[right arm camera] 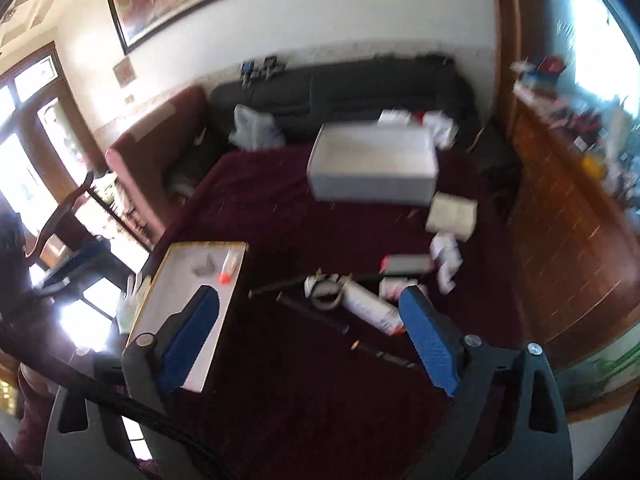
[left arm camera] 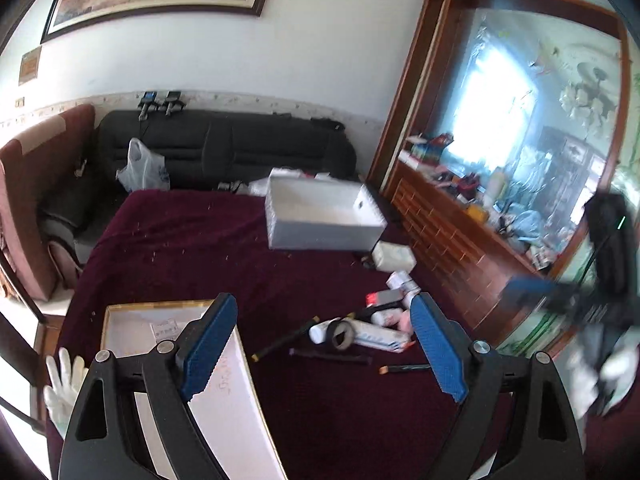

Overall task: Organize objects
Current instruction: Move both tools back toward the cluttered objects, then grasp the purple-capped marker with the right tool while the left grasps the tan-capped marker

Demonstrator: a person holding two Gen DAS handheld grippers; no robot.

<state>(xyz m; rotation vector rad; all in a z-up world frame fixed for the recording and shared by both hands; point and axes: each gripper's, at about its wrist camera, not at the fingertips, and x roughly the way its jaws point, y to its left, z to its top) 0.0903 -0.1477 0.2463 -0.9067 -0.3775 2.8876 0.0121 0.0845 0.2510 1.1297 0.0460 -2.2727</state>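
A heap of small things lies on the maroon cloth: a roll of dark tape (left arm camera: 343, 335), a white tube (left arm camera: 376, 336), several dark pens (left arm camera: 284, 340), a red-and-grey item (left arm camera: 383, 298) and small white bottles (left arm camera: 402, 280). The heap shows blurred in the right wrist view (right arm camera: 360, 292). A shallow white tray with a gold rim (left arm camera: 160, 320) lies at the near left; in the right wrist view (right arm camera: 192, 276) it holds a small white bottle with a red cap (right arm camera: 227, 269). My left gripper (left arm camera: 320, 344) is open and empty above the cloth. My right gripper (right arm camera: 308, 336) is open and empty too.
A white open box (left arm camera: 324, 216) stands at the far side of the cloth, a white packet (left arm camera: 394, 257) beside it. A dark sofa (left arm camera: 224, 148) lies behind, a wooden cabinet (left arm camera: 448, 240) at the right. A white glove (left arm camera: 66, 380) lies left of the tray.
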